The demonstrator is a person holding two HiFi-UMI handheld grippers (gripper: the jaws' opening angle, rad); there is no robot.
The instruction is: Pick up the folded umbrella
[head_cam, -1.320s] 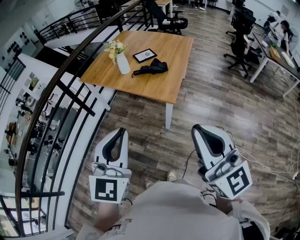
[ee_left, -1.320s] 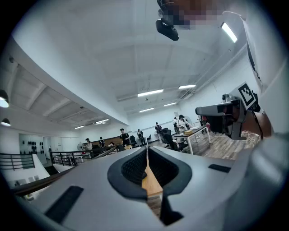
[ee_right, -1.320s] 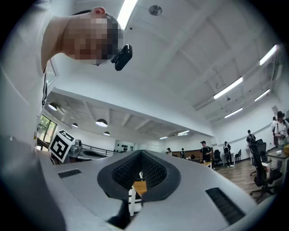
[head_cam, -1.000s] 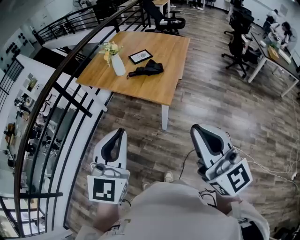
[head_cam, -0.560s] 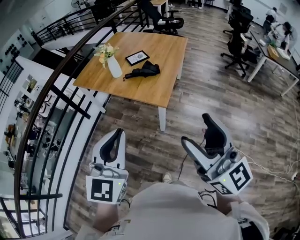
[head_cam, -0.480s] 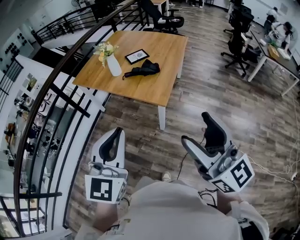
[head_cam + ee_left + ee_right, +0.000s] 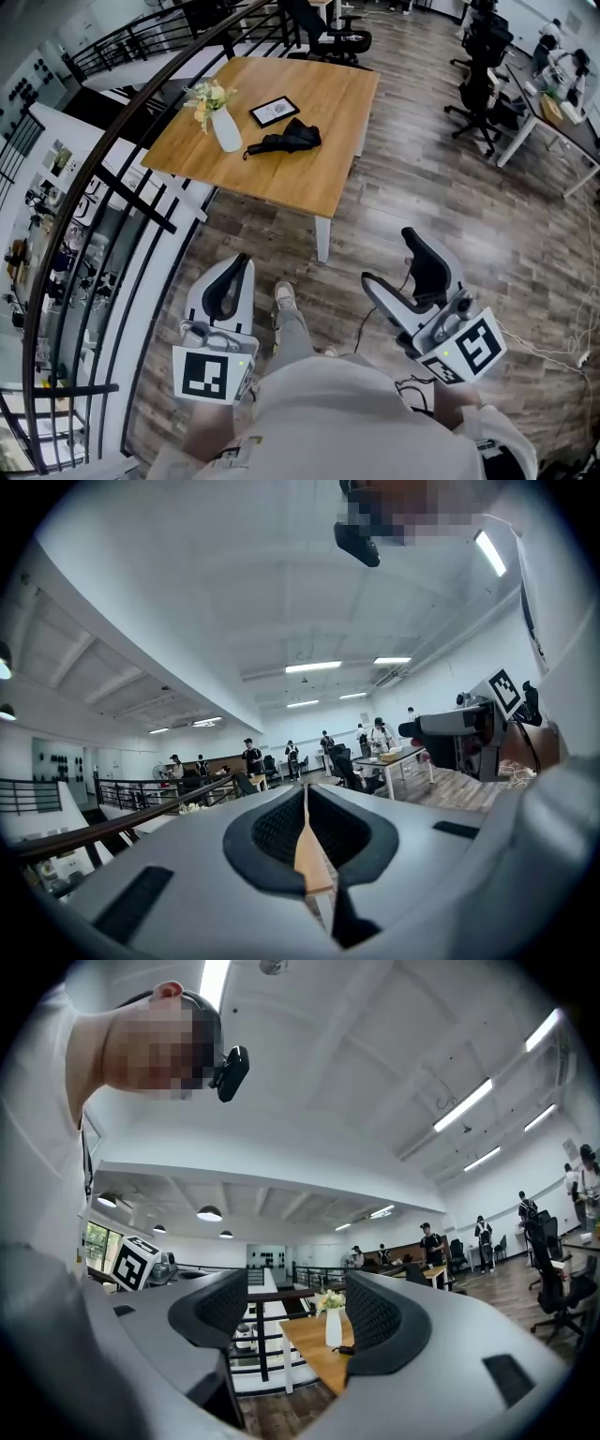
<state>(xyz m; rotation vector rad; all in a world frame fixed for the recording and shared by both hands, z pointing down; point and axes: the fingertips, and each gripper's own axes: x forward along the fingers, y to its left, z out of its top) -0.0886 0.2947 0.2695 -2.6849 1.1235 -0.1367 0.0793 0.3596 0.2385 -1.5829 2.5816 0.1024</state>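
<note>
The folded black umbrella lies on the wooden table far ahead of both grippers, beside a white vase of flowers and a framed tablet. My left gripper is held low at the left, its jaws shut with nothing in them; in the left gripper view only a thin slit shows between them. My right gripper at the right stands open and empty. In the right gripper view the vase and table corner show between the jaws.
A curved black railing runs along the left over a drop to a lower floor. Office chairs and desks with seated people stand at the far right. A cable lies on the wood floor. The person's shoe steps forward.
The right gripper's jaws went from shut to open. The person has stepped toward the table, one foot now showing ahead. Both grippers shifted slightly; the left stays shut.
</note>
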